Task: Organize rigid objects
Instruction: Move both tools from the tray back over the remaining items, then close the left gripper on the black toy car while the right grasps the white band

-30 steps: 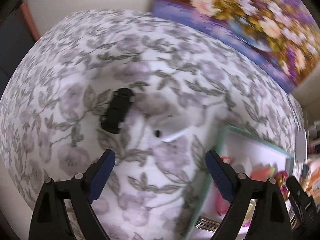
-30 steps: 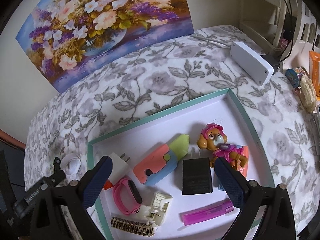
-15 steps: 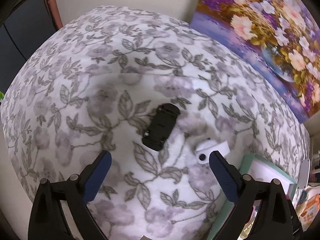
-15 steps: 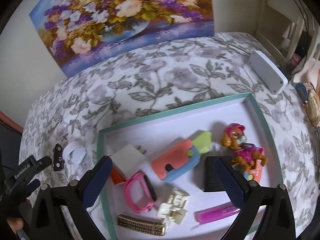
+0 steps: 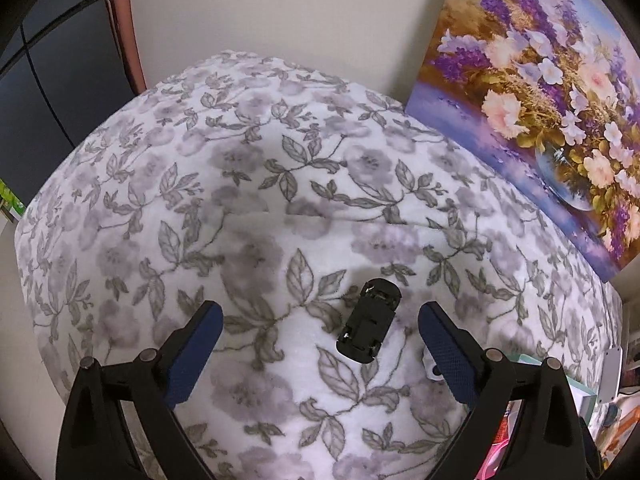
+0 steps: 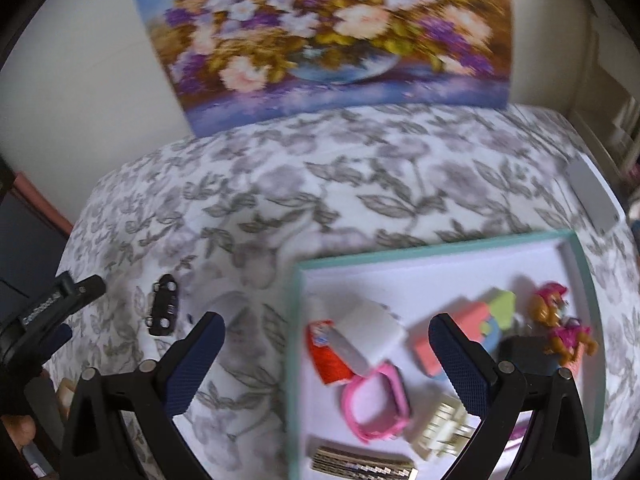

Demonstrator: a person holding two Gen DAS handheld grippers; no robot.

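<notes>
A small black toy car (image 5: 370,326) lies on the floral cloth (image 5: 248,208), between and just ahead of my open, empty left gripper (image 5: 320,338). It also shows in the right wrist view (image 6: 163,309), left of the teal-rimmed white tray (image 6: 298,320). A small white round object (image 5: 432,368) peeks out beside the left gripper's right finger. My right gripper (image 6: 326,344) is open and empty above the tray's left edge. The tray holds a pink watch (image 6: 378,406), a white charger (image 6: 374,330), a puppy figure (image 6: 560,328) and several other small items.
A flower painting (image 5: 560,108) leans on the wall behind the table. A white box (image 6: 596,196) lies at the far right. The left gripper's body (image 6: 48,312) shows at the left edge of the right wrist view.
The left gripper has pulled back and swung left, so the black car now sits lower and nearer its fingers. The right gripper has shifted left over the tray's left edge.
</notes>
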